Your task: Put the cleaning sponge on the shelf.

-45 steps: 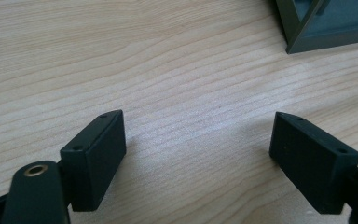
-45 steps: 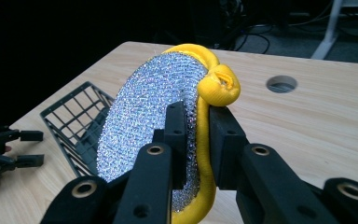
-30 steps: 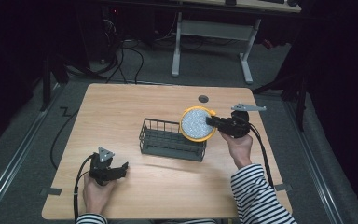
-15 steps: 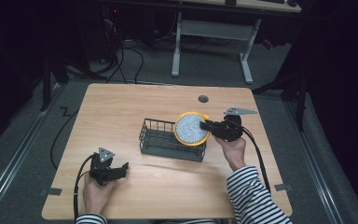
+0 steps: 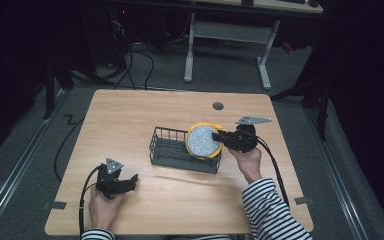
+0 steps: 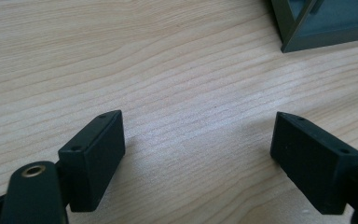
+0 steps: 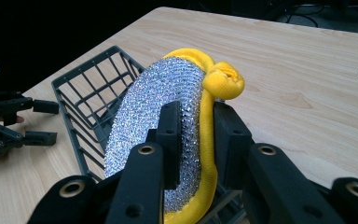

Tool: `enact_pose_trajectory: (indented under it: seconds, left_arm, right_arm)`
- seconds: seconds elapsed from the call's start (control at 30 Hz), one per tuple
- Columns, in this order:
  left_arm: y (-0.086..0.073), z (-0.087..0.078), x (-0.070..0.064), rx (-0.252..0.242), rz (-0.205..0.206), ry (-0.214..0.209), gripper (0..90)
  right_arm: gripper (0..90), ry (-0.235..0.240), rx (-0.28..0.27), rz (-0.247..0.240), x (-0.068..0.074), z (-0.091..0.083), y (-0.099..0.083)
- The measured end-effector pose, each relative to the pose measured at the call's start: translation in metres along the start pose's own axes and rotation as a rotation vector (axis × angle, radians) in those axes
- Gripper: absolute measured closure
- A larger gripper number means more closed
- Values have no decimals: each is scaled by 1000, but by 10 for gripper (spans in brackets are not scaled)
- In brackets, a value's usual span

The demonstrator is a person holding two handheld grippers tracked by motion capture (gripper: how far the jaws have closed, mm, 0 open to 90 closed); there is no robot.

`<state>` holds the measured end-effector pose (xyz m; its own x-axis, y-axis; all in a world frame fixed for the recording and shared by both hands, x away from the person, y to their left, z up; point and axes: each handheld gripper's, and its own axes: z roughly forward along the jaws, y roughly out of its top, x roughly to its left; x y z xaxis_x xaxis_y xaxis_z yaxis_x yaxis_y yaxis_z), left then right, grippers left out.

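Yellow-rimmed glittery pad, seemingly unlabelled, pinched in right gripper fingers; left gripper fingers agape, empty.

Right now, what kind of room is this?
Probably a lab or workshop, not a home: a plain wooden table stands on grey floor, cables trail behind it, and a desk frame stands at the back in the dark.

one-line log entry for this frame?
right gripper: shut on scrub pad, over wire basket | left gripper: open, idle on table
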<state>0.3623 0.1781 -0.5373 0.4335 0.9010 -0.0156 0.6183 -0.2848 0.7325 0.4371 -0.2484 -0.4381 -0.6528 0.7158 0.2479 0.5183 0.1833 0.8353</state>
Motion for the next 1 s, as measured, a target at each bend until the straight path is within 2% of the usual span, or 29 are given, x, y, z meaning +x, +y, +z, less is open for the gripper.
enact_pose_trajectory:
  seconds: [0.5,0.6,0.67,0.83,1.0]
  left_arm:
    - [0,0,0,0,0,0,182]
    - [0,0,0,0,0,0,181]
    - [0,0,0,0,0,0,181]
    - [0,0,0,0,-1,1,181]
    - [0,0,0,1,0,1,179]
  right_arm:
    - [682,16,23,-4,2,1,-4]
    - [639,17,41,1,3,3,-5]
    - [550,16,49,2,4,6,-8]
    - [421,13,-3,28,3,3,-6]
    - [389,-12,-34,53,0,-3,-9]
